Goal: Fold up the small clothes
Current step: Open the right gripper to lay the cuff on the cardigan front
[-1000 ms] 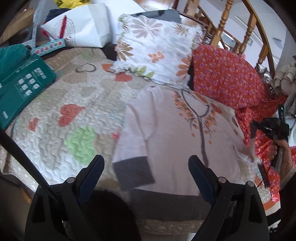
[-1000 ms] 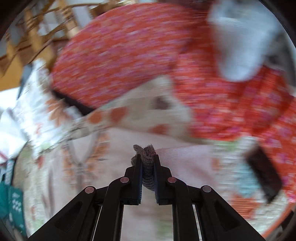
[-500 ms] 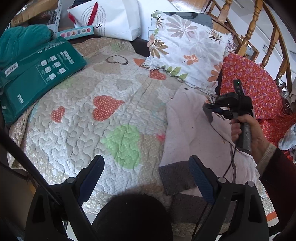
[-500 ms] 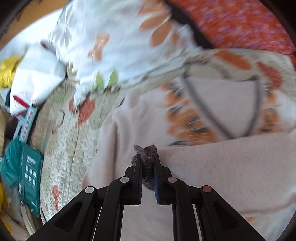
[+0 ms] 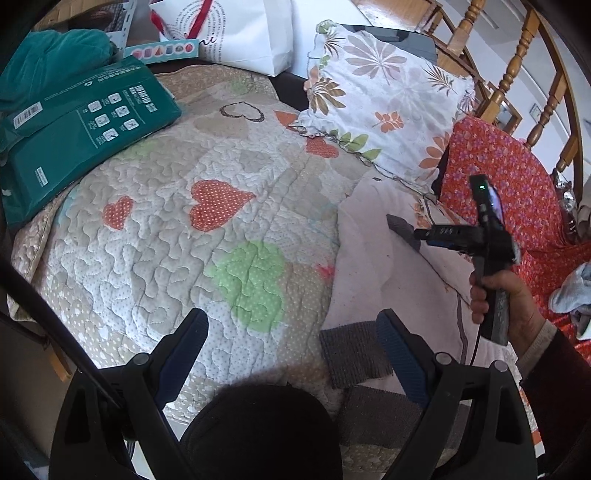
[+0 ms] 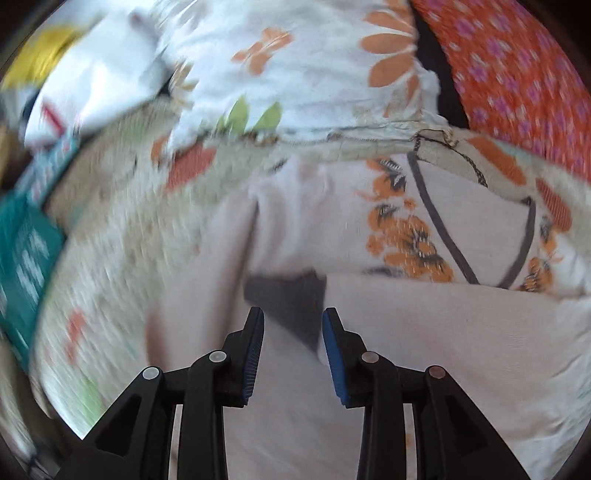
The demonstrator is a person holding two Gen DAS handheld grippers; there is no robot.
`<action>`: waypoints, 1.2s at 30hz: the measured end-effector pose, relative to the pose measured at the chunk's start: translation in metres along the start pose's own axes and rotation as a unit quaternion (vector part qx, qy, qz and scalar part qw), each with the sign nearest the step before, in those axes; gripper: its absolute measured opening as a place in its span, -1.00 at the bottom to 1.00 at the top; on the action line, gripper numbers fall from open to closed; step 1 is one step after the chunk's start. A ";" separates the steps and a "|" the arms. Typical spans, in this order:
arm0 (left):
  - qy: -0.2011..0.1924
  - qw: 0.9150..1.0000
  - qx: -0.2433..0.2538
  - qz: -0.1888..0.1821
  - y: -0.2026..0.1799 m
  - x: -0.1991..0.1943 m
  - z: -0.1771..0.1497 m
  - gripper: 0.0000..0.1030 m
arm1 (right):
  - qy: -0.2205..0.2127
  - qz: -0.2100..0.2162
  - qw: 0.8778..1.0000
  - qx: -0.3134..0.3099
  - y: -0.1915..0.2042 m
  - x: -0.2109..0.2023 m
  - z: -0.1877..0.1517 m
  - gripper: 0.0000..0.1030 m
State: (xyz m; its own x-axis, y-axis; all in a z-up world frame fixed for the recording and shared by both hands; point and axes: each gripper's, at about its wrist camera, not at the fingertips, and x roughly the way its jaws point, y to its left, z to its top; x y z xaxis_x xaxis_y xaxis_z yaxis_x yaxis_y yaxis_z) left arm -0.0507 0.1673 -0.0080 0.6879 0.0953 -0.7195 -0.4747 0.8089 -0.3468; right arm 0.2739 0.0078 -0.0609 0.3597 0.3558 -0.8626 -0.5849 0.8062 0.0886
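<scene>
A pale pink small sweater (image 5: 399,280) with an orange flower print and grey cuffs lies on the quilted bed; it also shows in the right wrist view (image 6: 424,325). Its right sleeve lies folded across the body, the grey cuff (image 6: 291,295) resting just beyond my right gripper (image 6: 293,325), which is open and empty above it. In the left wrist view the right gripper (image 5: 419,233) hovers over the sweater. My left gripper (image 5: 291,332) is open and empty above the quilt, near the other grey cuff (image 5: 352,354).
A heart-patterned quilt (image 5: 177,229) covers the bed. A floral pillow (image 5: 384,96), a red flowered cushion (image 5: 502,177), a green box (image 5: 81,129), a white bag (image 5: 243,33) and a wooden railing (image 5: 517,66) surround it.
My right gripper carried the sleeve cuff across the sweater to the left, then opened and let it go. My left gripper shifted left over the quilt.
</scene>
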 end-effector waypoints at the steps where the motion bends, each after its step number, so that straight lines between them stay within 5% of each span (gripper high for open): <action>1: 0.002 1.000 0.005 -0.001 -0.003 0.001 -0.001 0.78 | 0.006 -0.016 0.999 -0.028 0.005 0.005 -0.007 -0.30; 6: 0.010 1.000 0.011 0.006 -0.006 0.010 -0.003 0.78 | -0.007 -0.122 0.986 -0.117 0.024 0.032 -0.012 -0.28; 7: 0.012 1.000 0.011 0.009 -0.005 0.013 -0.003 0.78 | -0.002 -0.119 0.987 -0.107 0.021 0.037 -0.004 -0.77; 8: 0.013 1.000 0.010 0.011 -0.004 0.014 -0.002 0.78 | 0.002 -0.101 0.991 -0.088 0.017 0.036 0.003 -0.85; 10: 0.015 1.000 0.006 0.012 -0.001 0.019 -0.001 0.78 | -0.008 0.008 1.000 0.000 -0.011 0.020 0.023 -0.85; 11: 0.017 1.000 0.003 0.012 0.001 0.022 0.000 0.78 | -0.018 0.081 0.995 0.061 -0.031 0.014 0.026 -0.85; 13: 0.025 1.000 -0.004 0.006 0.002 0.028 0.002 0.78 | -0.026 0.226 0.956 0.183 -0.075 0.015 0.024 -0.85; 14: 0.030 0.999 -0.009 -0.001 0.002 0.031 0.003 0.78 | -0.019 0.255 0.943 0.215 -0.087 0.023 0.021 -0.79; 15: 0.034 0.999 -0.014 -0.007 0.002 0.033 0.003 0.78 | -0.002 0.249 0.940 0.233 -0.096 0.033 0.021 -0.78; 17: 0.036 0.999 -0.019 -0.015 0.000 0.035 0.001 0.78 | 0.031 0.128 0.974 0.185 -0.097 0.041 0.021 -0.33; 22: 0.038 0.999 -0.018 -0.004 0.000 0.038 0.000 0.78 | -0.026 0.006 0.998 0.056 -0.059 0.004 0.014 -0.32; 26: 0.041 0.999 -0.027 -0.011 0.000 0.040 0.000 0.78 | -0.064 -0.018 0.995 -0.070 0.002 -0.018 0.002 -0.32; 29: 0.042 0.999 -0.018 -0.010 -0.004 0.040 -0.002 0.78 | -0.053 -0.053 0.987 -0.144 0.039 0.005 -0.005 -0.32; 33: 0.045 0.999 -0.019 -0.002 0.000 0.040 -0.004 0.78 | -0.031 -0.151 0.971 -0.182 0.036 0.055 0.006 -0.37; 34: 0.045 0.999 -0.023 -0.001 0.003 0.039 -0.004 0.78 | -0.029 -0.173 0.969 -0.174 0.027 0.064 0.009 -0.58; 36: 0.041 0.999 -0.029 0.003 0.009 0.037 -0.004 0.78 | -0.030 -0.154 0.979 -0.132 0.013 0.059 0.019 -0.77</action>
State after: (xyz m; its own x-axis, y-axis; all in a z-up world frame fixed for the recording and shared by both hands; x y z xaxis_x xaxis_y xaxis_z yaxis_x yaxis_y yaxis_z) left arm -0.0319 0.1757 -0.0403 0.6385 0.0510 -0.7679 -0.5114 0.7737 -0.3739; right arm 0.3011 0.0484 -0.1009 0.5868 0.1489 -0.7959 -0.6067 0.7318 -0.3104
